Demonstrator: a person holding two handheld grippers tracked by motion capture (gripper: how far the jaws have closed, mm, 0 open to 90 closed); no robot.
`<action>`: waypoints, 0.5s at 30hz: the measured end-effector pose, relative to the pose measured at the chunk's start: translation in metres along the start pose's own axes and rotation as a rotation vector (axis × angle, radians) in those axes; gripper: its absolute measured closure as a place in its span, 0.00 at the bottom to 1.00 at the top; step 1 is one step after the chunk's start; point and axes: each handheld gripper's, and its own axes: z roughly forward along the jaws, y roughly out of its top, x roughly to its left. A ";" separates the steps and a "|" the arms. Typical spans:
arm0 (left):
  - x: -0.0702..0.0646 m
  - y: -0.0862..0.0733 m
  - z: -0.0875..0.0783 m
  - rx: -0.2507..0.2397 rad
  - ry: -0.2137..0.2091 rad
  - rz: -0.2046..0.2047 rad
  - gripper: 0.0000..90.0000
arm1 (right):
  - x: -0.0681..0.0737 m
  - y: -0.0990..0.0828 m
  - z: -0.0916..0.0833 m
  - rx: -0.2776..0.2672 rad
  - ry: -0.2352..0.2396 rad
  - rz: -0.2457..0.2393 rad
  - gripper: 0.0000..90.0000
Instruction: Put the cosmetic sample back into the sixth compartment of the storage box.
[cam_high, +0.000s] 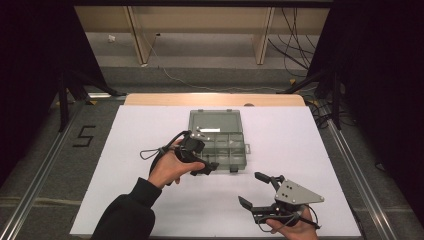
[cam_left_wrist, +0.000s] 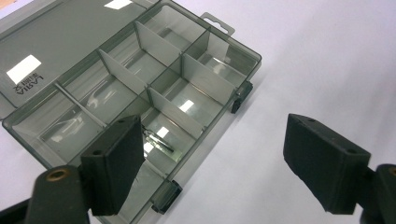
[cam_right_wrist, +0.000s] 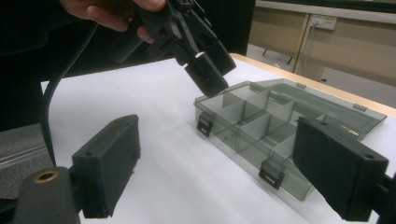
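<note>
Centre of the high view, the clear box (cam_high: 225, 142) sits open on the white surface (cam_high: 125, 150), its lid (cam_high: 215, 121) folded flat toward the top of the frame. The left gripper (cam_high: 207, 167) hovers over the box's near left corner, held in the left hand (cam_high: 170, 167), and its jaws stand wide apart with nothing between them. In the left gripper view the box (cam_left_wrist: 140, 84) fills the upper left, its dividers (cam_left_wrist: 161, 44) splitting it into compartments, and a small shiny metal piece (cam_left_wrist: 159, 140) lies in a compartment at the near edge, just beside the left jaw's tip; what it is exactly, I can't make out. Two dark latches (cam_left_wrist: 240, 100) sit on the box's front wall. Down in the lower right of the high view, the right gripper (cam_high: 255, 190) rests low over the surface in the right hand (cam_high: 295, 230), well apart from the box, jaws spread and empty. From the right gripper view, the box (cam_right_wrist: 280, 130) lies at centre right between the two jaws, and the left gripper (cam_right_wrist: 205, 70) hangs above its near corner in the upper middle.
</note>
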 end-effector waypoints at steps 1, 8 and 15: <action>0.000 -0.001 -0.002 0.007 0.006 0.007 0.22 | 0.000 0.000 0.000 0.001 0.000 0.000 0.18; -0.005 -0.007 -0.005 -0.030 0.003 0.002 0.22 | 0.000 0.000 0.000 0.002 0.001 0.003 0.18; -0.006 -0.015 -0.007 -0.069 -0.015 0.022 0.22 | 0.000 0.000 0.000 0.000 0.000 0.003 0.18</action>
